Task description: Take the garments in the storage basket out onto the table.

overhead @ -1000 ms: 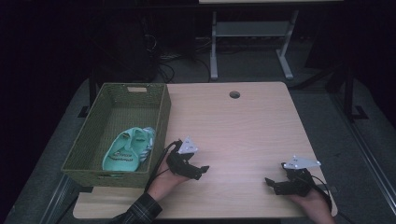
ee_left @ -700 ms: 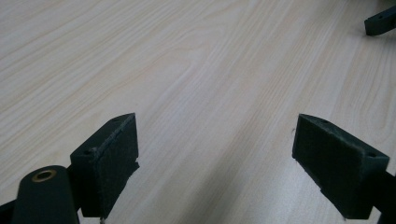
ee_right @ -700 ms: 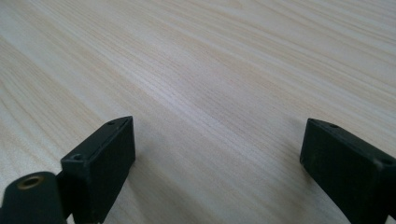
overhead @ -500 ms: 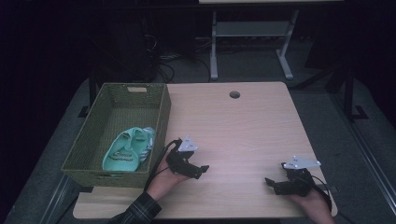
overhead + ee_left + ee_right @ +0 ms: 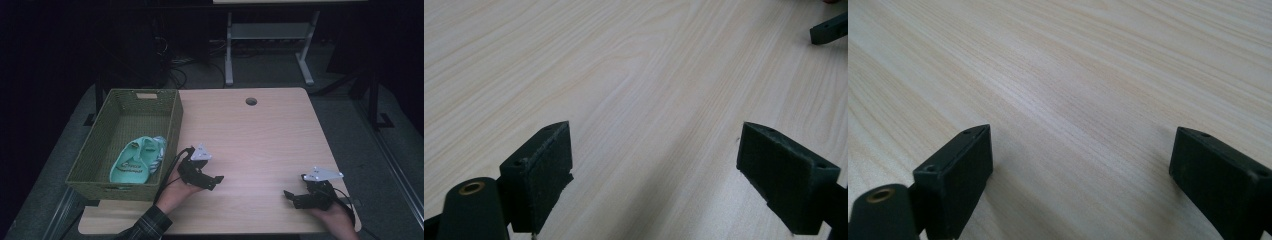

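Note:
A pair of mint-green shoes [image 5: 137, 160] lies in the near end of an olive woven basket [image 5: 102, 132] at the table's left. My left gripper [image 5: 215, 181] rests on the wood just right of the basket, open and pointing right, nothing between its jaws [image 5: 651, 165]. My right gripper [image 5: 290, 197] sits near the front right corner, open and pointing left, over bare wood [image 5: 1078, 170]. A jaw tip of the right gripper [image 5: 829, 27] shows at the top right of the left gripper view.
The light wooden table [image 5: 260, 140] has a round cable hole [image 5: 251, 101] near its far edge. Behind the table stands a white metal frame [image 5: 265, 45] on a dark floor with cables.
The left gripper has shifted very slightly; the right gripper and the shoes stay where they were.

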`<state>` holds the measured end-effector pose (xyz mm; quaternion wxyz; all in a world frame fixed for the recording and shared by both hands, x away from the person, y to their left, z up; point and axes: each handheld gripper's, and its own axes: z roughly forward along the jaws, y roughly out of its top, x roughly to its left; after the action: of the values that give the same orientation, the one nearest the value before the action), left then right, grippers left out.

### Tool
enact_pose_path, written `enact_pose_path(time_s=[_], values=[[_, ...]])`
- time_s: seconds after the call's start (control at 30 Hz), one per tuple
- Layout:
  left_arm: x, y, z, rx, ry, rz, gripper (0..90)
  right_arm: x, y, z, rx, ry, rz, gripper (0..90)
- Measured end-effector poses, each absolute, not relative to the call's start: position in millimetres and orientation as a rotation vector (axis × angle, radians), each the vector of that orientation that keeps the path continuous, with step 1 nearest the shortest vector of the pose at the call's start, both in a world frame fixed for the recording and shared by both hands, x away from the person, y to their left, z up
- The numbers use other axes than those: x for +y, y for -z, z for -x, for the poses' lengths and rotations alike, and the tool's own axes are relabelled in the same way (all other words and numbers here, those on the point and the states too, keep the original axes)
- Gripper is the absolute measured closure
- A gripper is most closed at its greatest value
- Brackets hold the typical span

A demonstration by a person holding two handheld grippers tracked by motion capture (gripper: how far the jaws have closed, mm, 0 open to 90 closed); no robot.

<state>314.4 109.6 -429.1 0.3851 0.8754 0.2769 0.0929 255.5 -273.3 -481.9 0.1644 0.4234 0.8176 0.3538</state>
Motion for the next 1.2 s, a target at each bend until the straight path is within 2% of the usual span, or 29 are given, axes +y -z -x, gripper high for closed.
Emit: enact_pose_path(time_s=[1.2], values=[[108.2, 403.3, -319.9, 0.695, -0.217, -2.263, 14.0, -273.3, 481.9, -255.5, 2.33, -1.008, -1.207, 9.7]])
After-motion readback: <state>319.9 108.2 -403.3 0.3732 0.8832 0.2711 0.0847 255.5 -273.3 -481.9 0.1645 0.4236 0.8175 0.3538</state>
